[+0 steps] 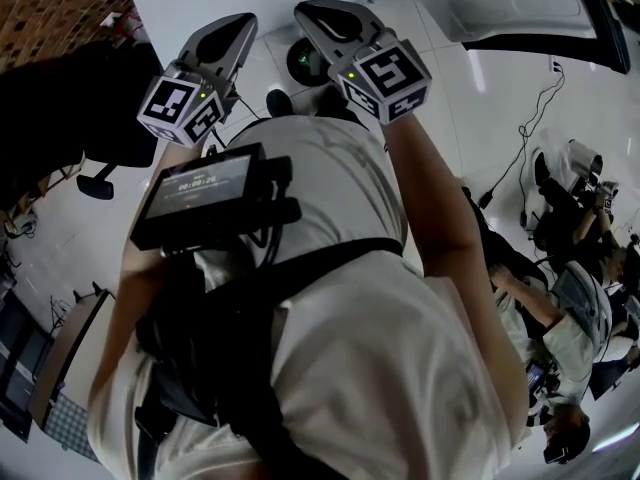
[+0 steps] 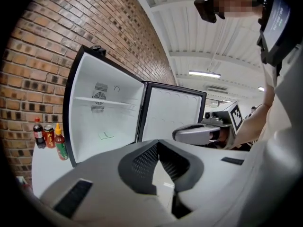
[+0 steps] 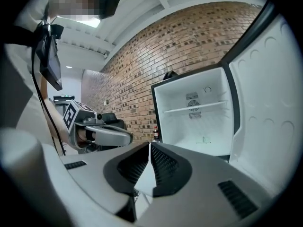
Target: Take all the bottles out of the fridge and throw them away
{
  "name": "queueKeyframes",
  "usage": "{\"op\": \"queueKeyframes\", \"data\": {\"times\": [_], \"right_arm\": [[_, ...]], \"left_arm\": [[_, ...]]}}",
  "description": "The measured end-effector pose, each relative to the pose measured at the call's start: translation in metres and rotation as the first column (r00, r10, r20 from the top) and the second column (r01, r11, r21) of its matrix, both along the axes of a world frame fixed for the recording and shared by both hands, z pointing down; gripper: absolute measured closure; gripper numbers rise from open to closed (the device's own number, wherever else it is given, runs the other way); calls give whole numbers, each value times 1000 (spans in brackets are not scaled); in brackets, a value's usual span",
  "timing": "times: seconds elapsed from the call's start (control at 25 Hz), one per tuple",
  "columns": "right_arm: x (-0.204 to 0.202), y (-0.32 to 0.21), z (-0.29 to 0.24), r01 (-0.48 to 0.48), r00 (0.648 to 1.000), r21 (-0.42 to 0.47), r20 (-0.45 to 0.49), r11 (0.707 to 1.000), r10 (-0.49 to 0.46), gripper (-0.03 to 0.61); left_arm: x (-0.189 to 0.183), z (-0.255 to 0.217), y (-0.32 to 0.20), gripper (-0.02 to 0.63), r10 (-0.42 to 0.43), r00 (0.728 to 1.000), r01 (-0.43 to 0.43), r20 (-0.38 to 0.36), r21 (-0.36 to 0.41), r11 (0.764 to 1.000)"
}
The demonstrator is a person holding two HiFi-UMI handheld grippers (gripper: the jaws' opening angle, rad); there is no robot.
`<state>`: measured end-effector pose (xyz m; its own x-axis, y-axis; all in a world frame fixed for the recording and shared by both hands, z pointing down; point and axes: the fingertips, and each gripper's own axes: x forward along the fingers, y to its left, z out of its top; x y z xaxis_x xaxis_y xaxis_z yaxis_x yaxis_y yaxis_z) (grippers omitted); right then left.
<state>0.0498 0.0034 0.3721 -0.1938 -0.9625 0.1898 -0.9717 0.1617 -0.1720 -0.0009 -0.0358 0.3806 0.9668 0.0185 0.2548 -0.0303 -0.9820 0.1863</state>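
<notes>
The chest screen (image 1: pixel 205 193), its writing unreadable, sits below the left tongs (image 1: pixel 240 23) and right tongs (image 1: pixel 310 16). In the left gripper view the tongs are closed and empty; bottles (image 2: pixel 60 144), their labels illegible, stand on the bench (image 2: pixel 47 174) beside the open fridge (image 2: pixel 109 112). In the right gripper view the tongs are closed and empty too.

no legible text, chest screen (image 1: pixel 205 190) unreadable

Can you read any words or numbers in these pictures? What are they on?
None can be read.
Screen on the person's chest: lit writing, too blurred.
Labels on bottles beside the fridge: too small.
Sticker inside fridge: too small.
Marker cube: square pattern, no words.
</notes>
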Motion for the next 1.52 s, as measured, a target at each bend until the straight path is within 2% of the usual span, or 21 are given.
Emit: {"op": "queueKeyframes", "data": {"times": [0.28, 0.48, 0.88, 0.96, 1.04, 1.52], "right_arm": [[2, 3, -9, -8, 1000, 17, 1, 1000, 8, 566], [2, 1, -17, -4, 1000, 32, -6, 999, 4, 566], [5, -4, -24, 8, 1000, 54, -20, 999, -7, 566], [8, -6, -24, 8, 1000, 55, -20, 998, -7, 566], [10, -7, -24, 9, 1000, 57, -19, 998, -8, 566], [20, -9, -13, 14, 1000, 51, -4, 999, -14, 566]], "left_arm": [[2, -4, 0, 611, 15, 1000, -15, -5, 9, 1000], [9, -16, 5, 612, 47, 998, -46, -38, 23, 999], [20, -35, 3, 611, 72, 995, -66, -72, 78, 995], [21, -38, 0, 611, 59, 995, -51, -86, 87, 995], [23, -39, -6, 612, 31, 994, -25, -101, 60, 998], [30, -26, -10, 611, 8, 997, -4, -76, 50, 999]]}}
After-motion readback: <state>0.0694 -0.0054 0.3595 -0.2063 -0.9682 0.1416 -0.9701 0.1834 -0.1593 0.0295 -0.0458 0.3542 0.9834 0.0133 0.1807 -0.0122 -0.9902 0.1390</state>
